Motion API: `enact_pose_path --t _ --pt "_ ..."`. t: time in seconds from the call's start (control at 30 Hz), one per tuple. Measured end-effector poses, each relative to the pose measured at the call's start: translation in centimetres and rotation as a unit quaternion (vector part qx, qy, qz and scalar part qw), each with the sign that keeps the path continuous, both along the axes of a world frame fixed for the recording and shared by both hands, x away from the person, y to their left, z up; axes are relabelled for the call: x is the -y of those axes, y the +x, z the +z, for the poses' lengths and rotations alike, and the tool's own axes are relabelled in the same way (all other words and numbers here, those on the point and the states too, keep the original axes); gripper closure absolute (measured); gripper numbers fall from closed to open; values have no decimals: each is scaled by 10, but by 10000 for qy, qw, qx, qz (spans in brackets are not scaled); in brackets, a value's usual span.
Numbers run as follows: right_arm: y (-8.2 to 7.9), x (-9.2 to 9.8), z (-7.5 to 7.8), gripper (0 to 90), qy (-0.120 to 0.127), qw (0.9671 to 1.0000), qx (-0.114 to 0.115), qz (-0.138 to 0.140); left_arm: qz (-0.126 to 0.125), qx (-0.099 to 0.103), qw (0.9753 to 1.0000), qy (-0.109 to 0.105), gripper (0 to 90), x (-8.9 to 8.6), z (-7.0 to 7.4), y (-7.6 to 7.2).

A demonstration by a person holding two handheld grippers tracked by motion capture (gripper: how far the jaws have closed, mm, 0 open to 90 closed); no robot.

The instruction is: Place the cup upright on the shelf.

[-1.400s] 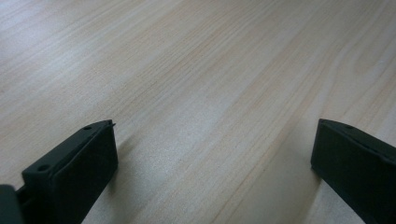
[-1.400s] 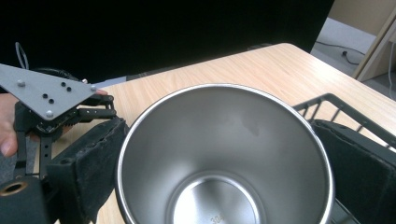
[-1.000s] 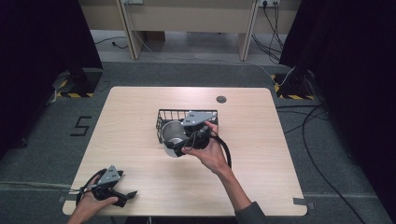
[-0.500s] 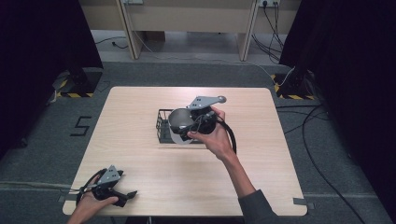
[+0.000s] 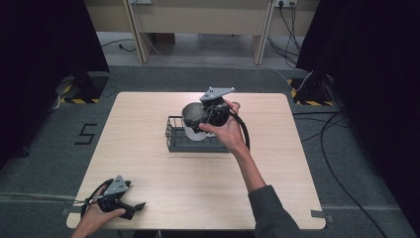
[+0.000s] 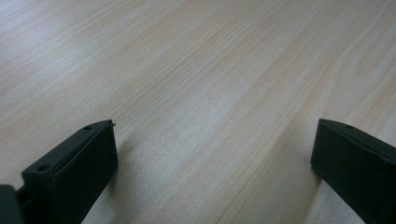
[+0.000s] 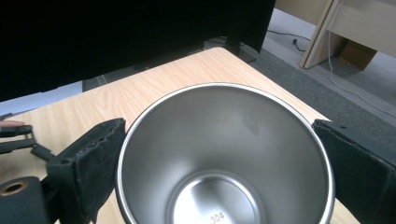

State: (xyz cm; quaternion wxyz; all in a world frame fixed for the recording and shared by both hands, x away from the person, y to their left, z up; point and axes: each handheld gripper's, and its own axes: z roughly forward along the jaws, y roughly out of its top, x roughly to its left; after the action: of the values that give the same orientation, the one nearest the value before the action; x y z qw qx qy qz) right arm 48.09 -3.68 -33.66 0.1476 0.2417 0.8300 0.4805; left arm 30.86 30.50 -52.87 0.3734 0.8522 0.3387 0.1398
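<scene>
A shiny steel cup [image 5: 192,130] hangs over the black wire basket [image 5: 174,140] in the middle of the table, its mouth turned toward the right gripper's camera. My right gripper [image 5: 201,120] is shut on the cup, one black jaw on each side of its wall. In the right gripper view the cup [image 7: 224,154] is empty, with "304" stamped on its bottom, and the fingers [image 7: 88,158] press its rim. My left gripper [image 5: 134,210] lies at the table's front left corner, open. Between its jaws, my left gripper [image 6: 215,154] has bare wood.
The light wooden table [image 5: 277,183] has free surface in front of and beside the basket. Black curtains stand to both sides. Cables [image 5: 341,148] run over the grey floor at the right, and a "5" mark [image 5: 86,133] is on the floor at the left.
My right gripper has carried the cup from the basket's front left corner up and back, over the basket. The left gripper has stayed put.
</scene>
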Motion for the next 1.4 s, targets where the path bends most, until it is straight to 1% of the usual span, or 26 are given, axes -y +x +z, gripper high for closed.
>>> enact_pose_path --t 0.13,0.3,0.47,0.57,0.77,1.03,1.17,1.27,1.4 --pt "10 -1 -2 61 -41 10000 -47 -53 1 0 10000 -1 0 0 0 0" --pt "21 -2 -4 61 -73 9999 -6 -71 1 3 10000 -1 0 0 0 0" --pt "32 -1 -11 61 -105 9999 -29 -43 4 11 10000 -5 0 0 0 0" --pt "38 -2 -17 61 -183 9998 -28 -48 3 10 10000 -1 0 0 0 0" --pt "44 -1 -21 61 -167 9998 -43 -46 0 8 10000 1 0 0 0 0" --pt "46 -2 -25 61 -242 9997 -22 12 4 11 10000 -4 0 0 0 0" --pt "48 -2 -28 61 -223 9997 -68 39 2 10 10000 -5 0 0 0 0" --pt "49 -4 -30 61 -252 9996 -53 104 -1 5 10000 0 0 0 0 0" --pt "50 -6 -35 61 -309 9994 -87 126 -1 4 10000 -1 0 0 0 0"
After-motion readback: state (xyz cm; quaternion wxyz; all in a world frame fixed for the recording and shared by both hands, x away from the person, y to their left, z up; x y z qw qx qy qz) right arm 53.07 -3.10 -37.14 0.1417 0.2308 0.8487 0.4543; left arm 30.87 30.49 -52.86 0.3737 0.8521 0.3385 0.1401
